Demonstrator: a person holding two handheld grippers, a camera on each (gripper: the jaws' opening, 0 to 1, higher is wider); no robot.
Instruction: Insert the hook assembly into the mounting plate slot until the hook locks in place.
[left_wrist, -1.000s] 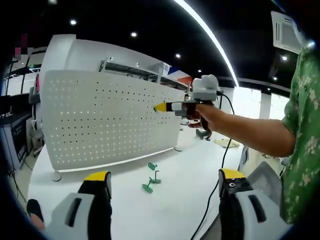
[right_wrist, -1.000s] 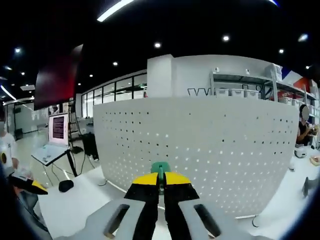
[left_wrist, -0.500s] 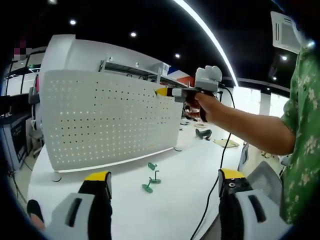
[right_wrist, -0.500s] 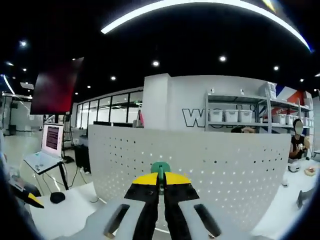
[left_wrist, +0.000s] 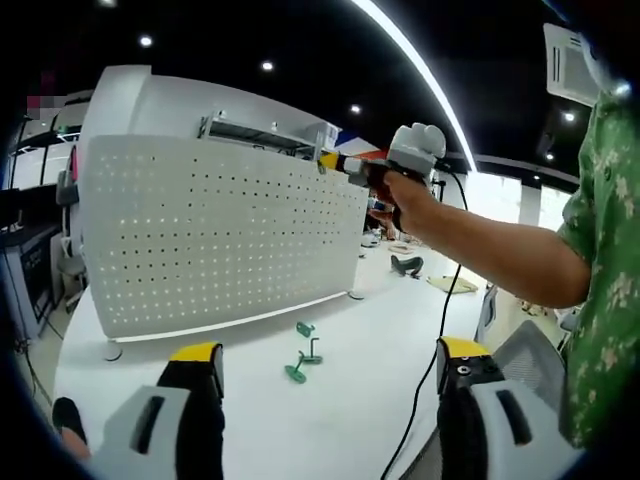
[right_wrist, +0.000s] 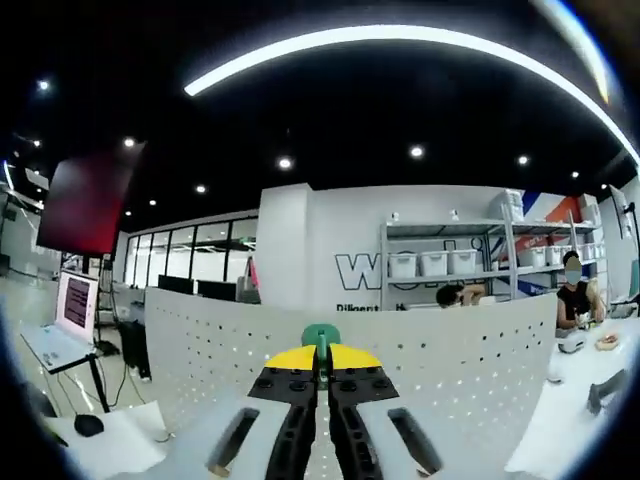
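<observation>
R gripper (right_wrist: 322, 362) is clamped on the green hook (right_wrist: 321, 336), held up at the top edge of the white pegboard (right_wrist: 450, 345); to do this step well, line the hook's tabs w/ a hole row, keep it square to the board & push in till it seats. L gripper (left_wrist: 325, 365) hangs low in front of the pegboard, jaws apart, nothing betw them. L gripper view adds two spare green hooks (left_wrist: 302, 354) on the table (left_wrist: 340, 420) near the board's foot, plus the person's arm (left_wrist: 480, 255).
</observation>
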